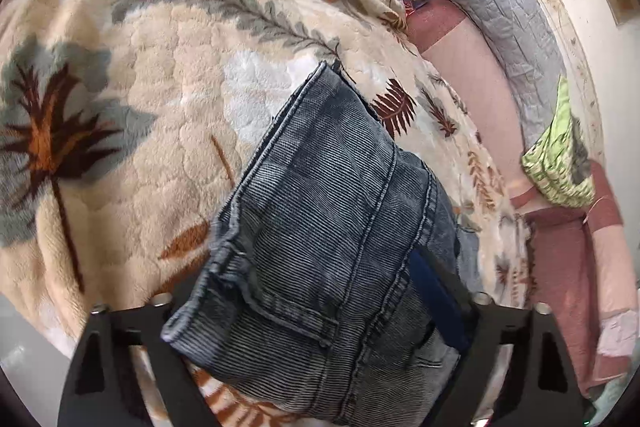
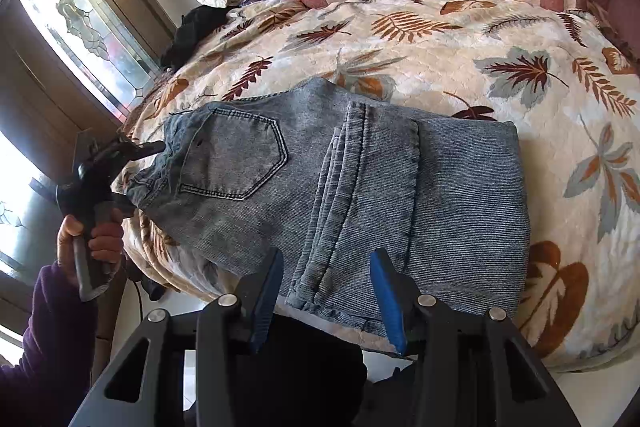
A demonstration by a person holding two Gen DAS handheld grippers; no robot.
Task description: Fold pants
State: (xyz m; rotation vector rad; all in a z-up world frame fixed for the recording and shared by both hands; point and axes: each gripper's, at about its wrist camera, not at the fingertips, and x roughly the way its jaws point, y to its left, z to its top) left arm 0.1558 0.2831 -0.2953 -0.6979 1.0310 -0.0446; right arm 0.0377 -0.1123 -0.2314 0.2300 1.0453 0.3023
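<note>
pants (image 2: 360, 187): grey-blue jeans, folded, lying on the leaf-pattern blanket (image 2: 500, 39) at the near bed edge | left gripper (image 2: 150, 169): at the waistband end, denim between its fingers, grasping or not i cannot tell | right gripper (image 2: 328, 291): released, hovering over the folded hem, pads not touching cloth
</note>
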